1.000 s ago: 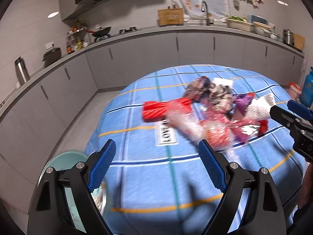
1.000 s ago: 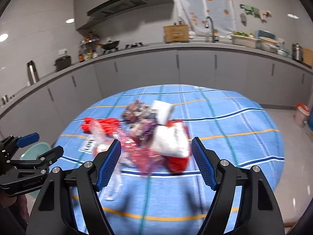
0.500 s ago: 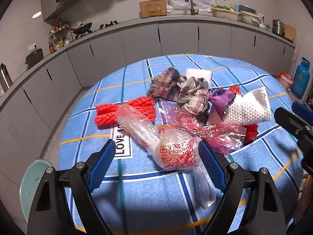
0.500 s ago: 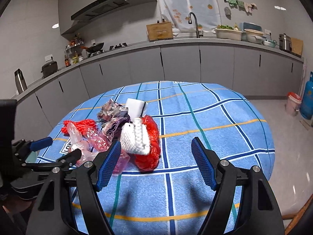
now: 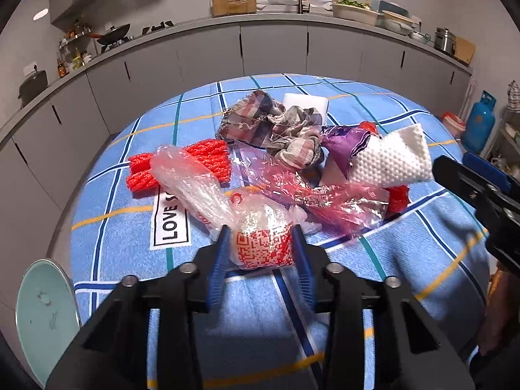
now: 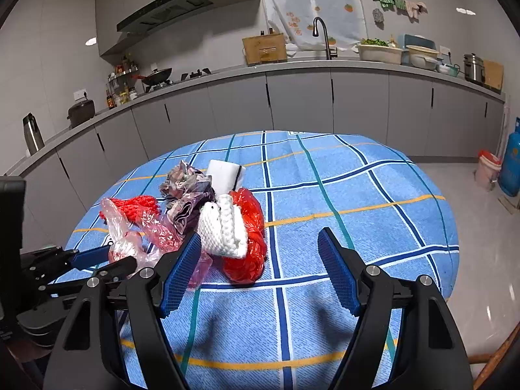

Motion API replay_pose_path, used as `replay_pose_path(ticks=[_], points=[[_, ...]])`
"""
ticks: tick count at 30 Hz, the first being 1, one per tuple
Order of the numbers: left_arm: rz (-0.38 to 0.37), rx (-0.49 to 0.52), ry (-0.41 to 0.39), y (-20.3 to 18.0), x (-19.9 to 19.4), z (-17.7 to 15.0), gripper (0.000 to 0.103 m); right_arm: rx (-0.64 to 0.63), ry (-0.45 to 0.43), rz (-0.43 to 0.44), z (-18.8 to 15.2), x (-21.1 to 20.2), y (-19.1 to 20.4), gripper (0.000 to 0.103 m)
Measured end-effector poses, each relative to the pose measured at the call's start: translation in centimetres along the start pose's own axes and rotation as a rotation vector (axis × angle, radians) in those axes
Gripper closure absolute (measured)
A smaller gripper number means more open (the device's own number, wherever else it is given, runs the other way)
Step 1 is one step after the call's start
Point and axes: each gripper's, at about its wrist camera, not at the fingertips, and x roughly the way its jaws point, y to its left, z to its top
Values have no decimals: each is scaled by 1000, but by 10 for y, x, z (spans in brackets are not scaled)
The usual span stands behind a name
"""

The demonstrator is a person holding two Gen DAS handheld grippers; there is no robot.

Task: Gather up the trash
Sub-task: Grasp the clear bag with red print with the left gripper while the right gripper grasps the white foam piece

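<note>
— Light, crinkly, slippery: QR-printed plastic bag (image 5: pixel 265 247) at the near edge of the trash pile (image 5: pixel 292 162) on the blue checked tablecloth (image 5: pixel 406 253). Best pinched at the bunched middle.

— Left gripper (image 5: pixel 264 260) closing on it now, wide a second ago. Right gripper (image 6: pixel 260 271) open, empty, unchanged.

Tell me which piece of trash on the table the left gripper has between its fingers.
The clear plastic bag with the red QR-code print, nearest the table edge. The left gripper is closing on it; the other trash lies farther back, untouched.
</note>
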Motion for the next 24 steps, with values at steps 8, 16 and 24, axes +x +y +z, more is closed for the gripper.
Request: replay_pose_path(ticks=[8, 16, 24], points=[[20, -8, -54, 12, -30, -2, 70, -35, 17, -14, 5, 12, 12, 31], [47, -15, -89, 21, -46, -2, 71, -57, 72, -3, 7, 32, 19, 56], [46, -28, -104, 26, -57, -6, 71, -70, 67, 40, 4, 19, 25, 90]])
